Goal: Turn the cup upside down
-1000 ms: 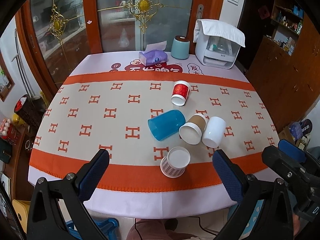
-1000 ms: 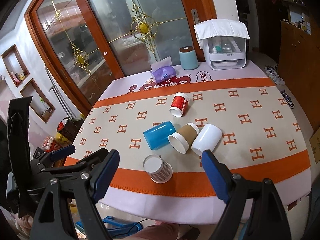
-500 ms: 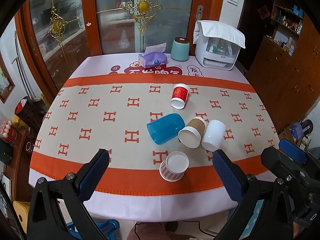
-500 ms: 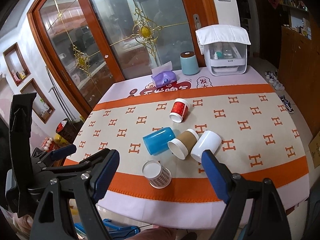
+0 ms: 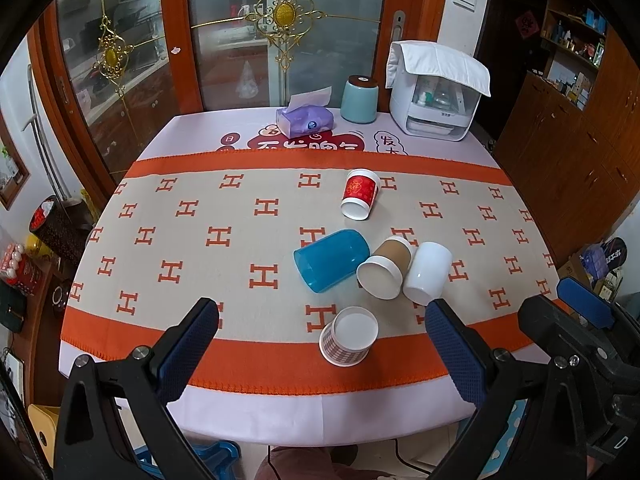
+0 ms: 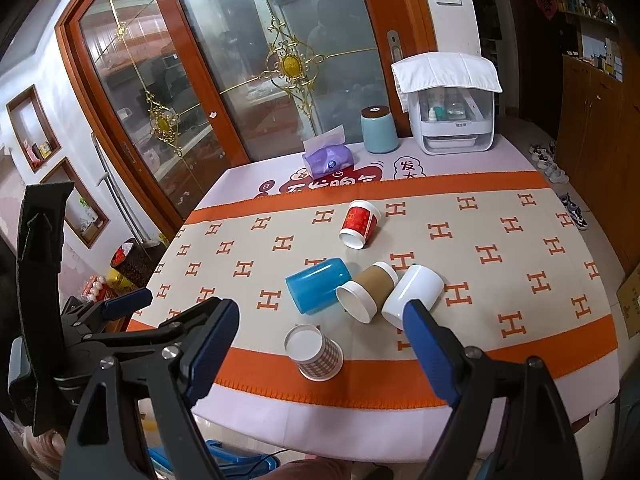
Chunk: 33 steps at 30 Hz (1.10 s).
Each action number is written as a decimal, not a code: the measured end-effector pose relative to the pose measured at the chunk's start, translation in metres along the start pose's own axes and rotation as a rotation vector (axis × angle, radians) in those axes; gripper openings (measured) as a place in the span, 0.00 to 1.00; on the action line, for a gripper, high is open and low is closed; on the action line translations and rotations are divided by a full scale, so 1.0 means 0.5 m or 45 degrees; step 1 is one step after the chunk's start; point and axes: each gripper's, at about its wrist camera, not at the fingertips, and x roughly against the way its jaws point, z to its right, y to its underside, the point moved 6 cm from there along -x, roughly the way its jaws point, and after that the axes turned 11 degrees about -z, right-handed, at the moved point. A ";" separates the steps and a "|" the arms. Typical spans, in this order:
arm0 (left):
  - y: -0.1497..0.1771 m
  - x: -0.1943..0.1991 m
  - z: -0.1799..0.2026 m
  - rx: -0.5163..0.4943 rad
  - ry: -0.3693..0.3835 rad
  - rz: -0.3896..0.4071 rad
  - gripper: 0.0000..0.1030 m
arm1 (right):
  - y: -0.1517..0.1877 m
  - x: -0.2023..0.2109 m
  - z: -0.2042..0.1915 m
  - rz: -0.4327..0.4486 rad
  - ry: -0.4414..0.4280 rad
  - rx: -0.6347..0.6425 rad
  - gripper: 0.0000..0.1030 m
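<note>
Several cups lie on their sides on the tablecloth: a red paper cup (image 5: pixel 359 198) (image 6: pixel 359 223), a blue plastic cup (image 5: pixel 330 260) (image 6: pixel 317 286), a brown paper cup (image 5: pixel 385 272) (image 6: pixel 365 291), a white cup (image 5: pixel 427 273) (image 6: pixel 412 296) and a checked paper cup (image 5: pixel 349 341) (image 6: pixel 314 353) nearest the front edge. My left gripper (image 5: pixel 320 344) is open and empty, held above the front edge. My right gripper (image 6: pixel 320 340) is open and empty too, also above the front edge. The right gripper also shows at the right of the left wrist view (image 5: pixel 584 312).
A purple tissue pack (image 5: pixel 305 120), a teal canister (image 5: pixel 359 100) and a white appliance (image 5: pixel 436 92) under a cloth stand along the table's far edge. Glass doors are behind the table. A wooden cabinet (image 5: pixel 580 152) stands to the right.
Both grippers have drawn back and up slightly, so the table looks a little farther away. The cups have not moved. Both grippers stay open.
</note>
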 end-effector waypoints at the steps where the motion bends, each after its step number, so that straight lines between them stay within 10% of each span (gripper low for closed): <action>1: -0.001 0.000 0.000 -0.001 -0.001 0.000 0.99 | 0.000 0.000 0.000 0.001 0.002 0.000 0.82; 33: 0.003 -0.011 -0.007 -0.004 -0.005 -0.019 0.99 | 0.001 -0.008 0.001 -0.004 0.003 -0.006 0.82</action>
